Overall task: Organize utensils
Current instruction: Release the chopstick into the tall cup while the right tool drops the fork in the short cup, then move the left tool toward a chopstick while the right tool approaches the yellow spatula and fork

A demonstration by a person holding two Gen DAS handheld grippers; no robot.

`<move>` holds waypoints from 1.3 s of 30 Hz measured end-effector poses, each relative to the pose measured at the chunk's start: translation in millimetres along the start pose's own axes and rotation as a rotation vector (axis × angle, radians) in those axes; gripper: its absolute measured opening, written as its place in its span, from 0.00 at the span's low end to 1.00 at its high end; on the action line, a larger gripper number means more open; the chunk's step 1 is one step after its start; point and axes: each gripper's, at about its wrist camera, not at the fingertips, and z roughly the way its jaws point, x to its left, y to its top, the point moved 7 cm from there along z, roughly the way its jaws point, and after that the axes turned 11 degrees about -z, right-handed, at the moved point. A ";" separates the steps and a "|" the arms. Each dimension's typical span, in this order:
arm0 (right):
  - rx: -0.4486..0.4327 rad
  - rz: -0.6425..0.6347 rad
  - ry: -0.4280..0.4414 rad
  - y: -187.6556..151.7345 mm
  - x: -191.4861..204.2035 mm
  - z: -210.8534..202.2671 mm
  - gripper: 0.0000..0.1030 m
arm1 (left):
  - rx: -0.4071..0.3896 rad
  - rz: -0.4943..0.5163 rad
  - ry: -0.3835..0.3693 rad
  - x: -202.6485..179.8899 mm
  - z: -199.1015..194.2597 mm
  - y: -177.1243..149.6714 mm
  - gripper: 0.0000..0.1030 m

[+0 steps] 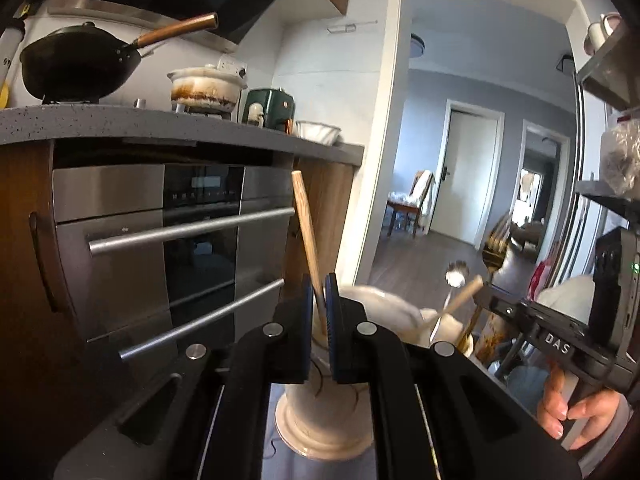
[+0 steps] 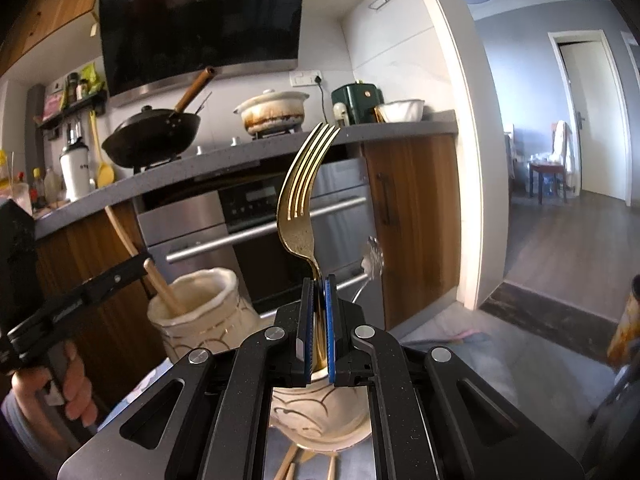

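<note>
With the left tongs (image 1: 319,300) clamped on the pale wooden chopstick (image 1: 306,232) and the right tongs (image 2: 319,312) on the gold metal fork (image 2: 306,196), lower each upright into its cream ceramic holder (image 2: 200,312) before releasing.

The wooden stick (image 2: 160,280) is held upright in the left gripper (image 1: 319,300) over the left vase (image 2: 200,312), while the fork (image 2: 306,200) is clamped tines-up in the right gripper (image 2: 319,304) above the right vase (image 2: 320,416), with the oven (image 2: 256,224) set behind both vases.
</note>
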 end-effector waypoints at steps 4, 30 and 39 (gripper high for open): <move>0.001 -0.004 -0.006 0.6 -0.1 0.8 0.06 | 0.015 0.026 0.023 -0.5 4.3 -5.4 0.06; -0.038 0.047 -0.053 -3.0 -22.9 -49.9 0.91 | 0.002 0.053 0.104 0.9 -40.9 -10.5 0.95; -0.014 0.016 -0.072 -13.2 -23.3 -79.8 0.95 | 0.034 0.067 0.109 -4.8 -66.7 -32.0 0.95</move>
